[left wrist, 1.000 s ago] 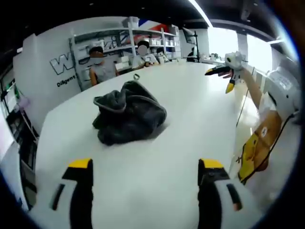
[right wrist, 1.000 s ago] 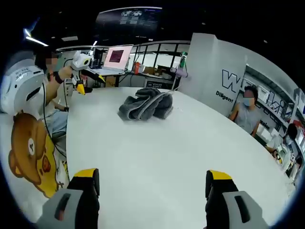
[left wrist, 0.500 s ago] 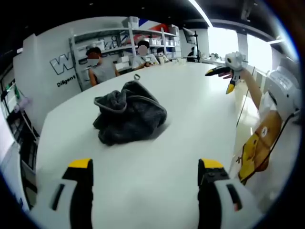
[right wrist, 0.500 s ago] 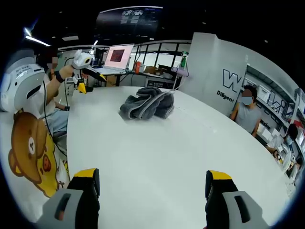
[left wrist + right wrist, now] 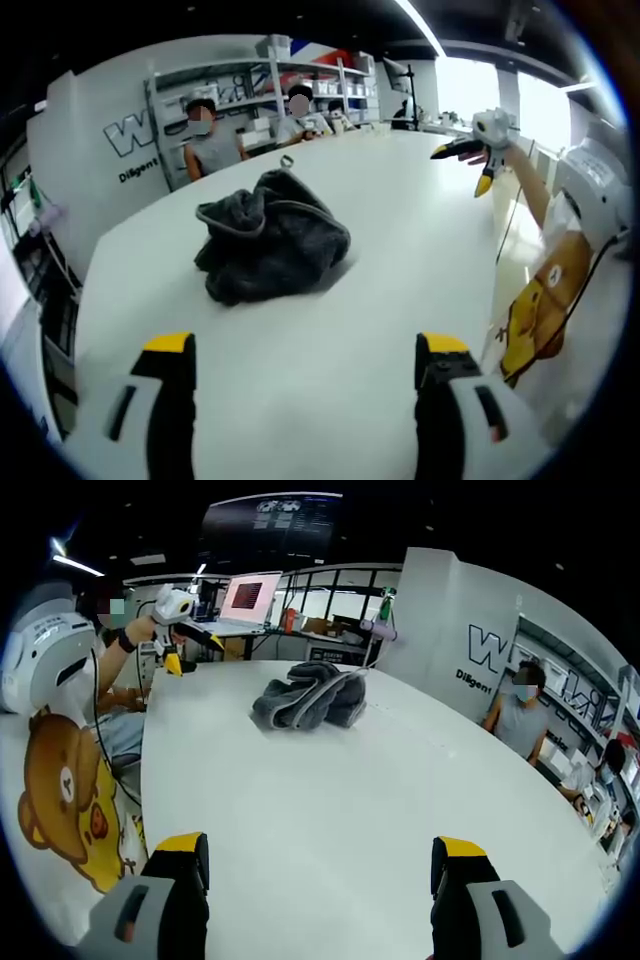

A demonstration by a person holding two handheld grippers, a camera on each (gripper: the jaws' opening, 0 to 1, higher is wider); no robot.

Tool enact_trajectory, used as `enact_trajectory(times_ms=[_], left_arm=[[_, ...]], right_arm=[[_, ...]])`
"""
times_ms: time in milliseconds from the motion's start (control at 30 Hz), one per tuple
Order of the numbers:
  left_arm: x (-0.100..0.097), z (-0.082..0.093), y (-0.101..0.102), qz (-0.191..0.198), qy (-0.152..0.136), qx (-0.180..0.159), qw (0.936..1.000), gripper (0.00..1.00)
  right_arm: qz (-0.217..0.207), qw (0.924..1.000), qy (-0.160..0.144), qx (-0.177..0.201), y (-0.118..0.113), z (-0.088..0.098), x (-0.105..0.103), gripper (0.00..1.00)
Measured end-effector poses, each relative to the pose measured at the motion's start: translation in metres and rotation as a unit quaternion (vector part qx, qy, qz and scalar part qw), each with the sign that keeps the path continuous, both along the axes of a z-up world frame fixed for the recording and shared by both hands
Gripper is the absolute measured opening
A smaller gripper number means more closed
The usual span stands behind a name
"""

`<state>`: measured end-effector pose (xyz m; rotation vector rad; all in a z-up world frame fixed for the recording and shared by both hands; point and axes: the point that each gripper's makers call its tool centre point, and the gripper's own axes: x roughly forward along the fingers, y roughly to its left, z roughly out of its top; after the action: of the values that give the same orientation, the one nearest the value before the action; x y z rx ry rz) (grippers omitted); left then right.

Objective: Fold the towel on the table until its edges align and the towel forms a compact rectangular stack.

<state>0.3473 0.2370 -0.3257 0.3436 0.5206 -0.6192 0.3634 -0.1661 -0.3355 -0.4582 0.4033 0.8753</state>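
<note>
While the dark grey towel [image 5: 272,237] [image 5: 308,697] lies crumpled mid-way across the white surface [image 5: 400,230] [image 5: 330,800], left gripper [image 5: 305,350] fingers spread wide, empty, right gripper [image 5: 320,855] likewise, wall lettering [image 5: 487,655] reading "W", "Diligent" partly legible.

One dark grey towel [image 5: 270,240] lay crumpled on one white surface [image 5: 400,240]. Two grippers were present, the left gripper [image 5: 305,400] and the right gripper [image 5: 320,895], each with two yellow-tipped jaws set apart. Two people [image 5: 205,140] sat at the far edge. One laptop [image 5: 245,600] stood beyond the surface.
</note>
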Motion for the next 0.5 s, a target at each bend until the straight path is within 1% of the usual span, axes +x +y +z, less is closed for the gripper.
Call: enact_trajectory(times_ms=[500], left_arm=[[0.0038, -0.0003, 0.0014, 0.002, -0.002, -0.003, 1.0, 0.95]], right_arm=[[0.0, 1.0, 0.001, -0.004, -0.0005, -0.0015, -0.0028, 0.96]])
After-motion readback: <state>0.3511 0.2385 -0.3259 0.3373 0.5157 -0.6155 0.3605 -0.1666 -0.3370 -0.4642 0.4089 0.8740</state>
